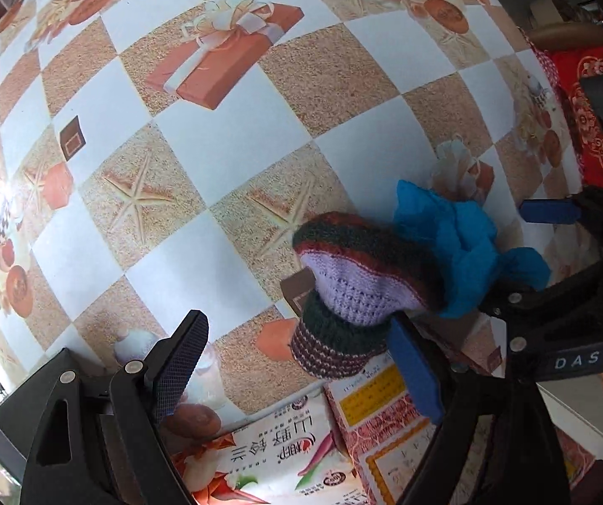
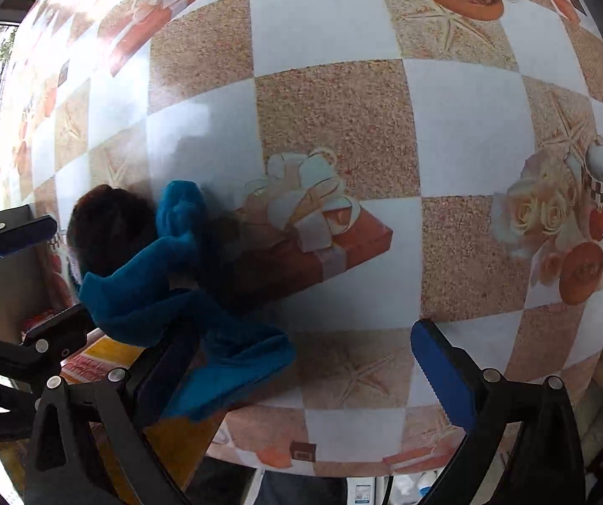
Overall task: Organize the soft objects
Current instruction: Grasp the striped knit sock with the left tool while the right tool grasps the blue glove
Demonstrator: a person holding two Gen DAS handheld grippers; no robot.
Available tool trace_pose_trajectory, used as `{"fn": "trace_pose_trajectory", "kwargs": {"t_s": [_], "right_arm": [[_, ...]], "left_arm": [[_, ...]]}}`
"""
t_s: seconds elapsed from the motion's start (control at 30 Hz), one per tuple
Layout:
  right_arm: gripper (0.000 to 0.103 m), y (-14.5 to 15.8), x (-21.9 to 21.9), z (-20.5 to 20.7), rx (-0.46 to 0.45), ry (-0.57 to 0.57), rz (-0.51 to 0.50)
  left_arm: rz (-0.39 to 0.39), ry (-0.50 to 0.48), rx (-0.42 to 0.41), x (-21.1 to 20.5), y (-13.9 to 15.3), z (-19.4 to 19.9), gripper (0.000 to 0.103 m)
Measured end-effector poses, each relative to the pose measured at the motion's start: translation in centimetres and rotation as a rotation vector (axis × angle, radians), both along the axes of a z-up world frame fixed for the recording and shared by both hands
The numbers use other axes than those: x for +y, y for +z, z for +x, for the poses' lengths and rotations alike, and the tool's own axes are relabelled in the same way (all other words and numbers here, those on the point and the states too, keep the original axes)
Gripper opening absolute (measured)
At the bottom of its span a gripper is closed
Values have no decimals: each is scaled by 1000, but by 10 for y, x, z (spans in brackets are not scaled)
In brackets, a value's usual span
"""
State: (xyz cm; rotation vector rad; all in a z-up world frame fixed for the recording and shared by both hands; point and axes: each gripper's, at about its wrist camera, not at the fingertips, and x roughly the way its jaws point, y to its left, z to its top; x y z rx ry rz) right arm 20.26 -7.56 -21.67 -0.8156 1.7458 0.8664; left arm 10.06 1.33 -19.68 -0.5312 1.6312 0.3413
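Note:
A knitted piece point(image 1: 356, 286) striped dark green, red and lilac lies on the checkered tablecloth point(image 1: 234, 139). It sits between the fingers of my left gripper point(image 1: 297, 366), close against the blue right pad point(image 1: 415, 370); the jaws stand wide and open. A crumpled blue cloth point(image 1: 461, 244) lies just right of the knit. In the right wrist view this blue cloth point(image 2: 154, 290) drapes over the dark left finger point(image 2: 167, 370) of my right gripper point(image 2: 301, 374), whose jaws are wide open. The knitted piece point(image 2: 108, 223) shows dark behind it.
A printed cardboard box point(image 1: 284, 454) sits under the left gripper at the table's near edge. Red patterned fabric point(image 1: 591, 126) lies past the table's right side. The table edge point(image 2: 343, 467) runs along the bottom of the right wrist view. The left gripper's pad point(image 2: 24, 231) is close by.

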Motion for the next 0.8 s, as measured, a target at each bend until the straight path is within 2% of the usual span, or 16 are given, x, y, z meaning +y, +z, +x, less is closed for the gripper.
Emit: {"fn": "trace_pose_trajectory", "kwargs": {"t_s": [0.07, 0.1, 0.17, 0.23, 0.3, 0.37, 0.47, 0.57, 0.67, 0.8], "right_arm": [[102, 2, 0, 6, -68, 16, 5], [102, 4, 0, 12, -117, 20, -1], [102, 7, -3, 32, -185, -9, -9], [102, 14, -9, 56, -213, -76, 2], [102, 26, -16, 72, -189, -131, 47], [102, 36, -19, 74, -152, -137, 95], [102, 44, -17, 59, -112, -86, 147], [102, 36, -5, 35, -99, -11, 145], [102, 24, 5, 18, -117, 45, 139], [103, 8, 24, 7, -166, 85, 99]], "left_arm": [[111, 32, 6, 5, 3, 1, 101], [164, 55, 11, 9, 5, 0, 102], [190, 119, 8, 22, 9, -4, 103], [183, 182, -21, 34, 18, -11, 102], [153, 228, -73, 42, 29, -18, 102], [125, 244, -88, 43, 32, -20, 102], [118, 235, -74, 38, 27, -17, 102], [91, 237, -61, 31, 15, -10, 102], [121, 232, -15, 30, 2, -2, 102], [63, 291, 15, 40, -17, -7, 102]]}}
